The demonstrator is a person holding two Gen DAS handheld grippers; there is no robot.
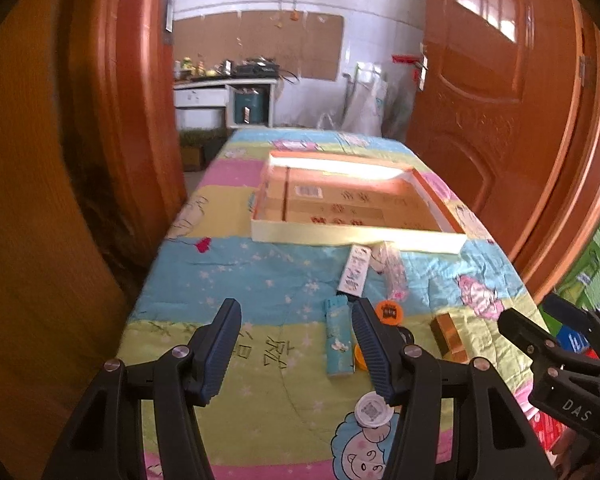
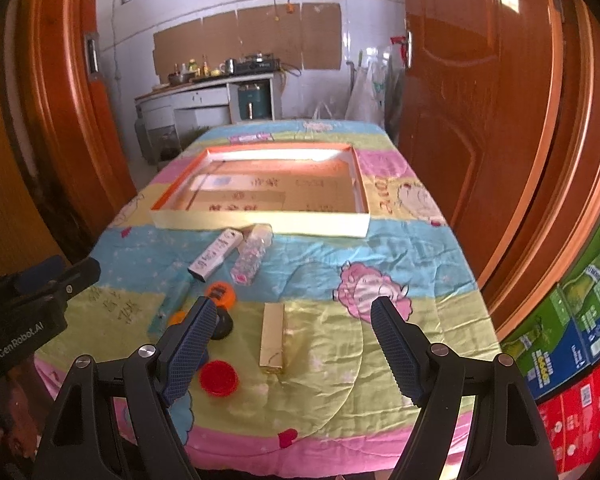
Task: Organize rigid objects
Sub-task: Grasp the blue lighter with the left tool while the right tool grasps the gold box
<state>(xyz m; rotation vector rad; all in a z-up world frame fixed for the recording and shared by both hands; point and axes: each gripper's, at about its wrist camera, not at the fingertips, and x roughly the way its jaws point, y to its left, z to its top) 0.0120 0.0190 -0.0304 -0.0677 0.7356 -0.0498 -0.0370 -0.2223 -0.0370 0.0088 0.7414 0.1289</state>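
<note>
A quilt-covered desk [image 2: 400, 264] carries a shallow cardboard tray [image 2: 260, 222] at its far end. Nearer lie a white box [image 2: 216, 256], a gold box [image 2: 272, 338] and a red cap [image 2: 219, 377]. The left hand-held gripper [image 1: 296, 344] and right hand-held gripper [image 2: 292, 344] both gape wide, holding nothing.

Table [image 2: 400, 264] draped in a bright cartoon quilt, carrying a shallow open box [image 2: 260, 226] at the far end; nearer, white tube [image 2: 216, 255], clear bottle [image 2: 252, 258], teal lighter [image 1: 338, 338], gold box [image 2: 272, 338], red cap [image 2: 219, 377], orange cap [image 2: 220, 294].
</note>
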